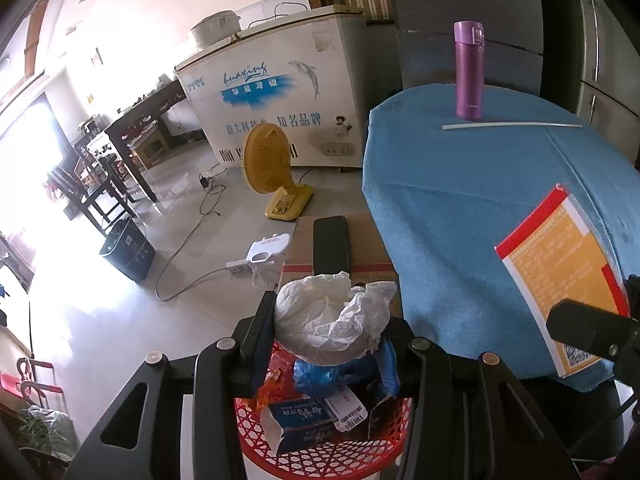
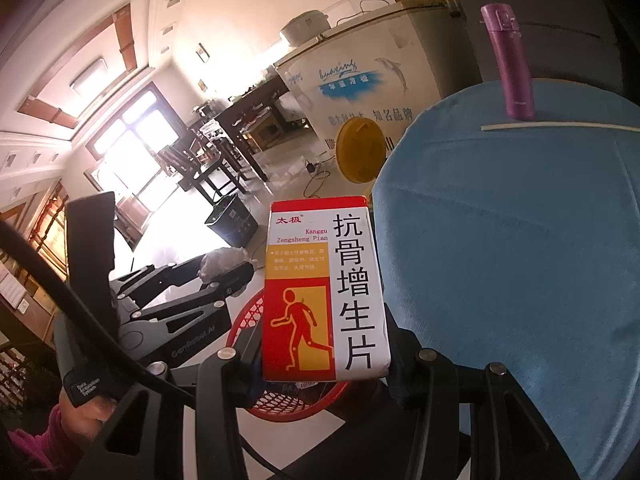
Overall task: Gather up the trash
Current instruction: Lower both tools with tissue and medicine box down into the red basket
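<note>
My left gripper [image 1: 330,320] is shut on a crumpled white paper wad [image 1: 332,320], held above a red mesh basket [image 1: 320,452] on the floor. Inside the basket lie a blue-and-white carton [image 1: 298,422], blue plastic and orange scraps. My right gripper [image 2: 326,354] is shut on a red, orange and white medicine box [image 2: 326,292], upright beside the blue-covered table [image 2: 520,240] and over the basket's rim [image 2: 248,316]. That box [image 1: 560,276] and the right gripper [image 1: 592,332] show at the right of the left wrist view. The left gripper [image 2: 228,272] with its wad is seen in the right wrist view.
A purple flask [image 1: 469,70] and a white straw [image 1: 512,125] rest at the table's far side. A cardboard box [image 1: 360,256] with a black phone [image 1: 330,246] sits past the basket. On the floor are a yellow fan [image 1: 268,172], cables, a dark bin [image 1: 128,250] and a white freezer [image 1: 280,96].
</note>
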A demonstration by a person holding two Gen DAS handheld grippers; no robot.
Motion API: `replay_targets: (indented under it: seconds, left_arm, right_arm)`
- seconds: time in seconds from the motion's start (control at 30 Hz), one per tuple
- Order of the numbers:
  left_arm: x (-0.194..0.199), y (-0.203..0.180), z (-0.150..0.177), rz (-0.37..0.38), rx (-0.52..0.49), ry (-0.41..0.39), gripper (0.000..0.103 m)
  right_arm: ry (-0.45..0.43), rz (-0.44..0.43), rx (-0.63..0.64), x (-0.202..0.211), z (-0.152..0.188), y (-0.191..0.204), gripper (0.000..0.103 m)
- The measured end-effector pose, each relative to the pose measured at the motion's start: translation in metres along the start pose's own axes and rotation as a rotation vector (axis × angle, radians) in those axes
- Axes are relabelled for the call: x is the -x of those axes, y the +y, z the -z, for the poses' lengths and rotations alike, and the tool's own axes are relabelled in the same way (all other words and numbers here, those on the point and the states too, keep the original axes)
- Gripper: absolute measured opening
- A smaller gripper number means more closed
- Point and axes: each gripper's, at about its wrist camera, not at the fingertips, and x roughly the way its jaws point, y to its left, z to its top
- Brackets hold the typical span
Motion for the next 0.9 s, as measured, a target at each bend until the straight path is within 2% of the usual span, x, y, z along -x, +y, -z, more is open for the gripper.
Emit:
replay_targets:
  seconds: [0.4, 0.9]
  left_arm:
    - [-0.017, 0.002, 0.008, -0.010, 0.011, 0.045, 0.046]
    - [-0.031, 0.008, 0.020, -0.004, 0.027, 0.090, 0.047]
  right_arm:
    - [0.055, -0.019, -0.014, -0.028, -0.009, -0.010, 0.049]
    - [0.105, -0.029, 0.004, -0.049, -0.005, -0.013, 0.049]
